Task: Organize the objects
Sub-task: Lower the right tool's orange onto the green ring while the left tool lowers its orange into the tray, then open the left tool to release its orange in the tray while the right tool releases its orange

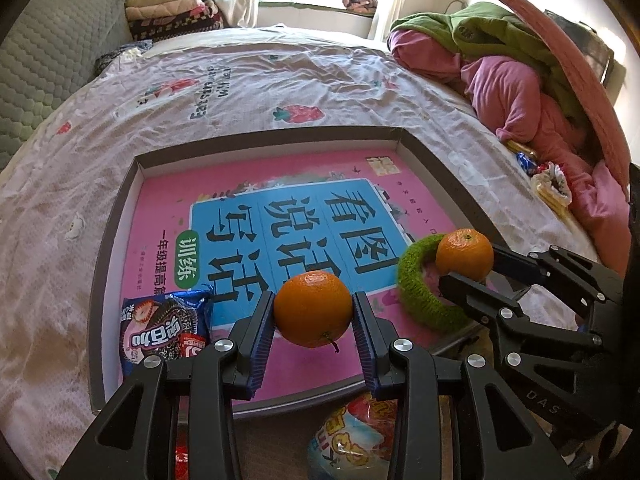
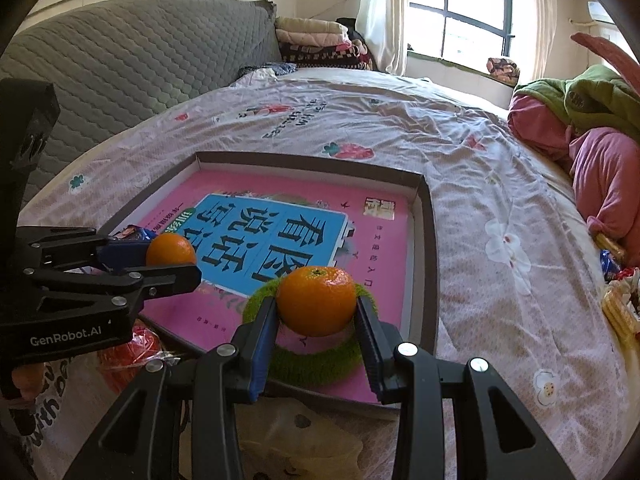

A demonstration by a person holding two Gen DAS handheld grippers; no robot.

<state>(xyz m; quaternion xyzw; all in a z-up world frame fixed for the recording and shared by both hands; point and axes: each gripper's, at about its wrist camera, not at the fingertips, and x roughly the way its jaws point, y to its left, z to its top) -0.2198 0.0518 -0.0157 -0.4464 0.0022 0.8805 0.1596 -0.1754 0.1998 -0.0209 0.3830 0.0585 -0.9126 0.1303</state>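
Two oranges, one (image 1: 313,309) clamped in left hand-held gripper (image 1: 313,312) and one (image 2: 316,301) in right hand-held gripper (image 2: 317,308), poised over book-lined tray (image 1: 120,216) on bed, right above green ring (image 2: 312,360); likely roll-off if released high; snack packet (image 1: 166,330) clear only in left view.

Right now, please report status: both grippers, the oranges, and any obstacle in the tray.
Left gripper shut on orange. Right gripper shut on second orange, above green fuzzy ring. Tray holds cookie packet; middle free.
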